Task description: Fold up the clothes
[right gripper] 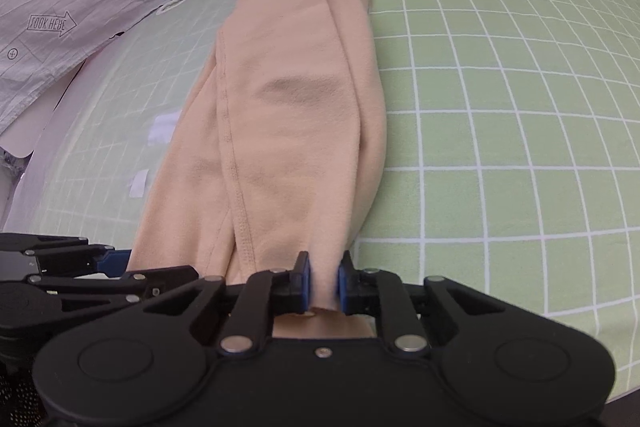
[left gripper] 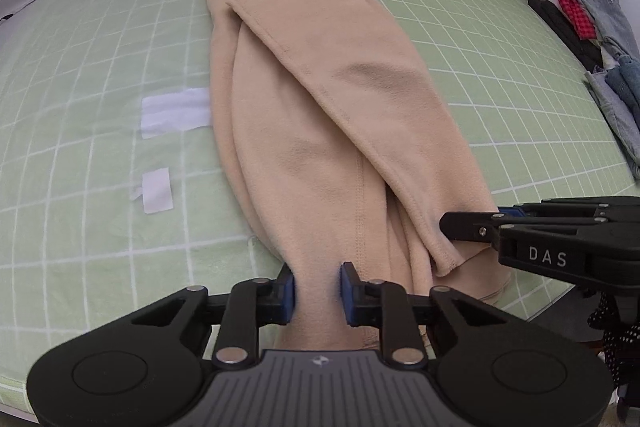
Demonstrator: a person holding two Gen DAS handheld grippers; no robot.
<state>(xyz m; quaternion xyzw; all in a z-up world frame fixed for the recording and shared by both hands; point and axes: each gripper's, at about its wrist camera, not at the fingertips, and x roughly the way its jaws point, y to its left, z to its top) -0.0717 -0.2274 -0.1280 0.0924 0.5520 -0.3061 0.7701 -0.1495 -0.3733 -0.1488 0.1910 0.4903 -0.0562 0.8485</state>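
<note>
Your left hand-held gripper (left gripper: 317, 293) is clenched on the near end of the beige fleece garment (left gripper: 320, 131), its blue pads (left gripper: 289, 293) pinching a bunched fold of the fabric at the near edge of the surface (left gripper: 100, 107). Your right hand-held gripper (right gripper: 323, 285) is likewise grasping the same near end, just beside the left one, with cloth squeezed between its blue pads (right gripper: 305, 285). From both grips the garment runs away from you in a long, narrow shape, lying flat on the green mat with a white grid that covers the surface. One sleeve (left gripper: 336, 67) is folded diagonally across the top of the body. Two white tape patches (left gripper: 176, 113) sit on the mat to the left of the garment. At the far right edge, well apart from it, you have a pile of other clothes (left gripper: 592, 27).
</note>
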